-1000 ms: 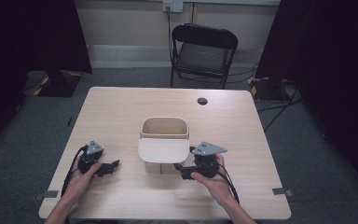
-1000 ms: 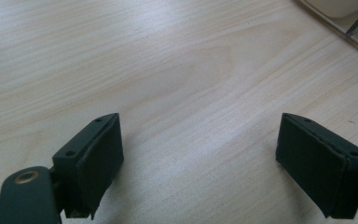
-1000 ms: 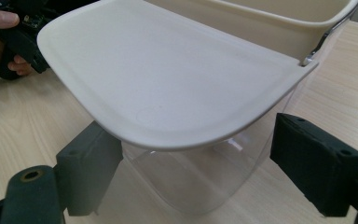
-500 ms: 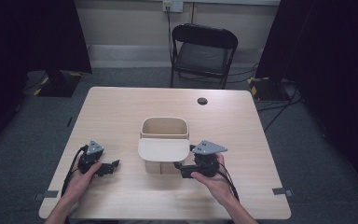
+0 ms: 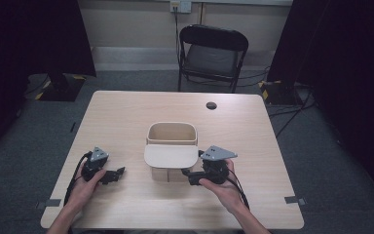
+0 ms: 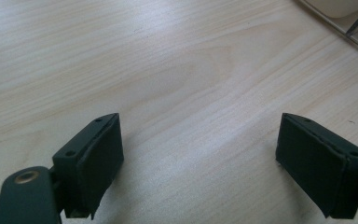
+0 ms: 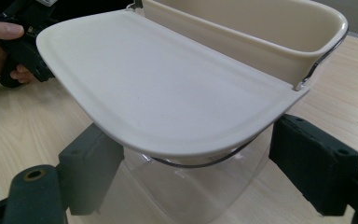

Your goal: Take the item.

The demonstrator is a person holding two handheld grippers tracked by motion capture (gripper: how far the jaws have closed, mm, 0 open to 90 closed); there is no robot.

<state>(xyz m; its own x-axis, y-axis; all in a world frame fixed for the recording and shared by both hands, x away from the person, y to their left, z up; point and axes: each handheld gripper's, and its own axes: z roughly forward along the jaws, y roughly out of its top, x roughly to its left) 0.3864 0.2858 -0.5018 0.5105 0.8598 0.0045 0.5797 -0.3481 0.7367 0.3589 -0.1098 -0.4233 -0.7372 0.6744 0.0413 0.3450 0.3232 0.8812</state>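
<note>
No brand, label or writing could be read on anything. A cream bin (image 5: 171,141) stood near the middle of the table (image 5: 126,112), a little toward the near edge, with a flat cream lid (image 5: 171,156) lying level at its near side and a clear lower part under the lid, seen in the right gripper view.

The right gripper (image 5: 189,174) lay just right of the bin, toward the near edge, held in the person's right hand (image 5: 219,187). Its jaws stood wide apart — in its own view one at each side of the clear part below the lid (image 7: 168,93), neither plainly touching it. A thin wire ran along the bin's rim (image 7: 324,51).

The left gripper (image 5: 117,173) rested on the table left of the bin, toward the near left corner, held in the left hand (image 5: 85,187). Its jaws were also spread wide, with bare wood (image 6: 177,84) between them — nothing held. The bin was apart from it, only a corner (image 6: 340,9) showing at the top right of the left gripper view.

A small dark disc (image 5: 211,105) lay near the far edge, and a black chair (image 5: 213,53) stood beyond the table.
</note>
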